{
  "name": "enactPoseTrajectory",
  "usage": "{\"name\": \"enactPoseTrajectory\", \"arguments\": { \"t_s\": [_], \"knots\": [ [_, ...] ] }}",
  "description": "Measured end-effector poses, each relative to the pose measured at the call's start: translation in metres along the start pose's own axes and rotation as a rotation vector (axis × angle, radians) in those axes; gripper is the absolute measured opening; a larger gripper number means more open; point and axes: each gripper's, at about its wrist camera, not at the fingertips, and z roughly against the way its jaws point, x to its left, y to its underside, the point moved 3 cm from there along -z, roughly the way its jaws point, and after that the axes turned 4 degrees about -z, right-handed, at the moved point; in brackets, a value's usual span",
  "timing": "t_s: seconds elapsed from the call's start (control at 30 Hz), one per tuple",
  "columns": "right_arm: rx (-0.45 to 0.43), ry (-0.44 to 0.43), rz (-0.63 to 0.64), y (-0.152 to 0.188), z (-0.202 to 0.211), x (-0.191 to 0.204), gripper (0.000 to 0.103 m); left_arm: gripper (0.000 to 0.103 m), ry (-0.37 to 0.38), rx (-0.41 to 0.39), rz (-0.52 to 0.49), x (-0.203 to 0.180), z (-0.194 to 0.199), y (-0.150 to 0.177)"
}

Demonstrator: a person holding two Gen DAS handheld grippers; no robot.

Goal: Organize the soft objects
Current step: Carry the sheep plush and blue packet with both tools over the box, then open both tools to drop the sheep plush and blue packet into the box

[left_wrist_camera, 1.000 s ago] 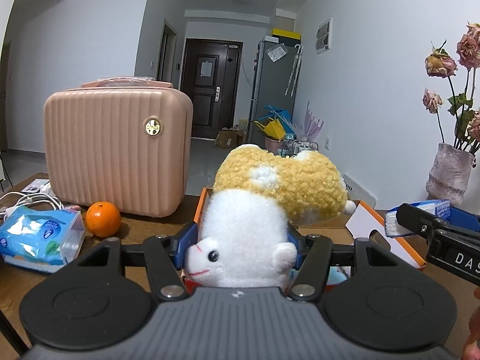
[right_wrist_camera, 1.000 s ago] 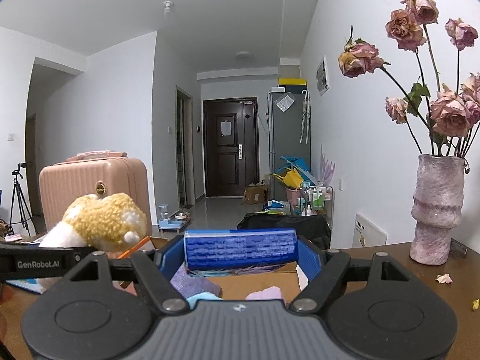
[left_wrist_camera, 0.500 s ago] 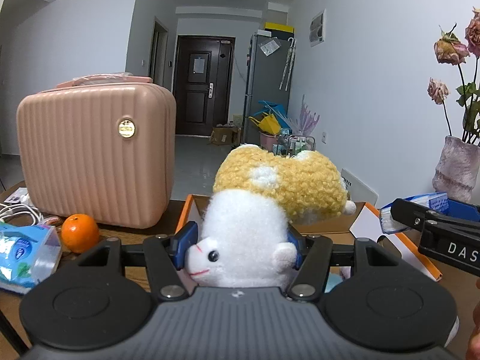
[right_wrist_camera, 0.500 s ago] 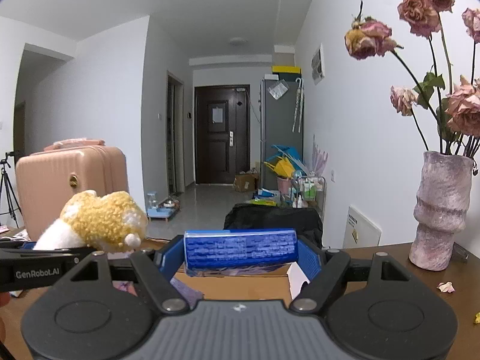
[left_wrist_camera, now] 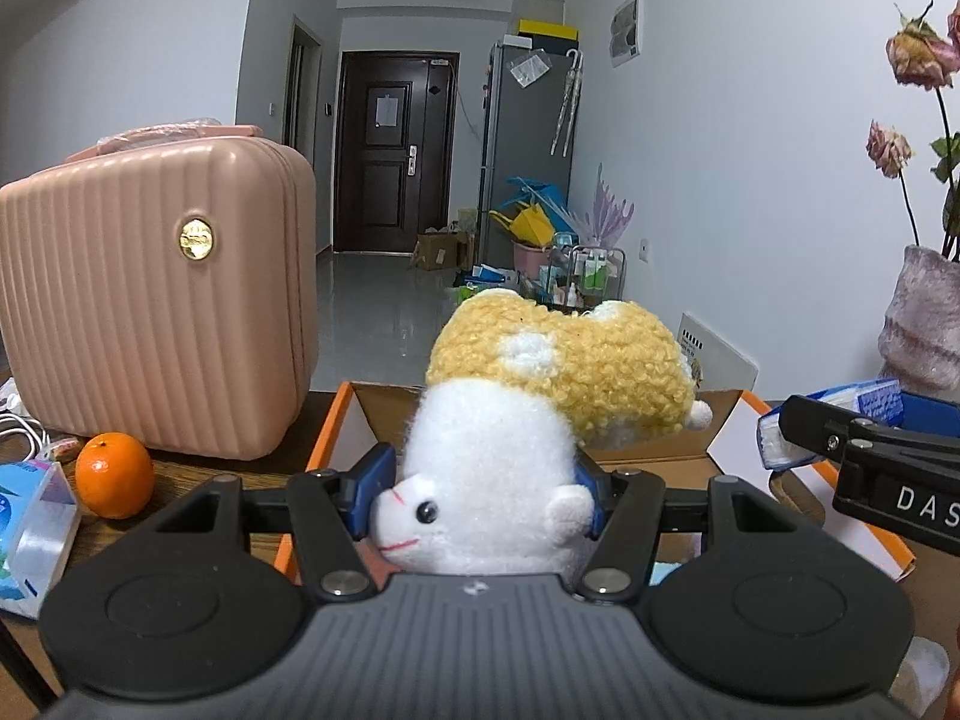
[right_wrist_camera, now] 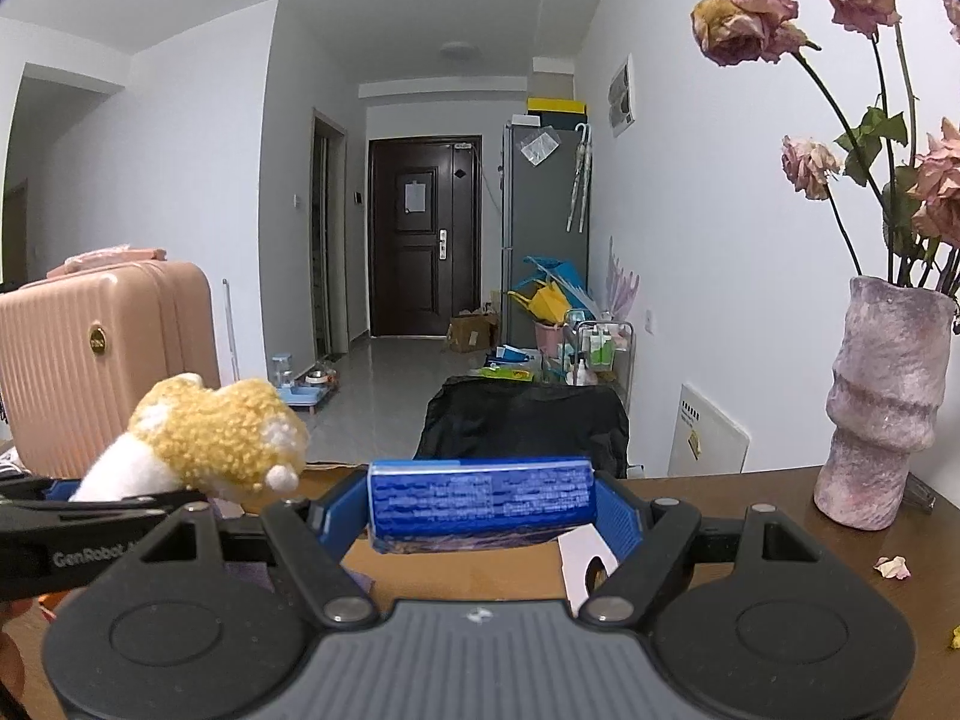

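Note:
My left gripper is shut on a white and yellow plush toy, holding it by its white head above an open orange-edged cardboard box. The plush also shows at the left of the right wrist view. My right gripper is shut on a blue tissue pack, held above the wooden table near the box. That pack and gripper show at the right of the left wrist view.
A pink suitcase stands on the table at the left, with an orange and a wet-wipe pack before it. A vase of dried roses stands at the right. Cloth items lie in the box.
Both grippers have shifted right with their loads; the suitcase and orange have slid left in the left view. The grips are unchanged.

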Motion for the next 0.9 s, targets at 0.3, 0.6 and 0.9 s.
{"name": "enactPoseTrajectory", "arguments": {
  "t_s": [0.3, 0.6, 0.9],
  "knots": [
    [0.038, 0.001, 0.015, 0.005, -0.013, 0.002, 0.077, 0.061, -0.02, 0.02, -0.002, 0.004, -0.009, 0.003],
    [0.069, -0.001, 0.013, 0.009, -0.021, 0.0, 0.077, 0.061, -0.037, 0.029, -0.009, 0.004, -0.009, 0.005],
    [0.077, -0.006, -0.001, 0.008, -0.02, -0.004, 0.088, 0.095, -0.106, -0.005, -0.002, 0.007, 0.002, 0.005]
  ]
}}
